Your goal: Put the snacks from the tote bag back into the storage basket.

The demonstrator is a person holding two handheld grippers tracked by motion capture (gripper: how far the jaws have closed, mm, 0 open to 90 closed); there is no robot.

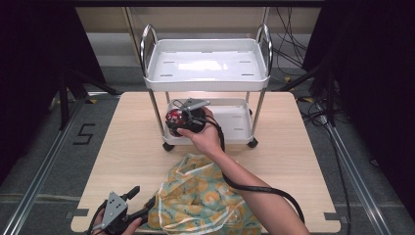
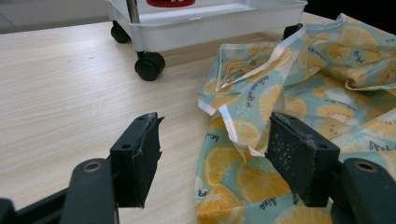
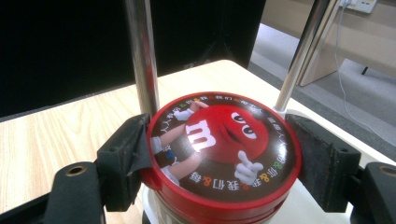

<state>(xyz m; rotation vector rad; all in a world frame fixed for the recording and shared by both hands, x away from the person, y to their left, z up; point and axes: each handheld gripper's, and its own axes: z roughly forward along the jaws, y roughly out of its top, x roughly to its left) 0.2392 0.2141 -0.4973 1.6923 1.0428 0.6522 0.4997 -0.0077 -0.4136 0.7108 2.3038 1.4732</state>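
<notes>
A round tin with a red cartoon-printed lid point(image 3: 224, 140) stands at the left end of the lower shelf point(image 1: 237, 122) of a small white cart. My right gripper point(image 3: 219, 140) is shut on the tin, one jaw against each side of the lid. From above, that gripper point(image 1: 180, 117) and the tin point(image 1: 173, 117) sit between the cart's front legs. A lemon-print cloth point(image 1: 200, 200) lies crumpled at the table's near edge. My left gripper point(image 1: 142, 199) is open at its left side, with the cloth's folded hem point(image 2: 233, 133) between the jaws, untouched.
The cart's top tray point(image 1: 205, 81) holds nothing and has chrome posts point(image 3: 142, 56) and black castors point(image 2: 148, 65). The cart stands on a light wooden table point(image 1: 127, 147). Dark curtains flank the floor around it, and cables lie at the right.
</notes>
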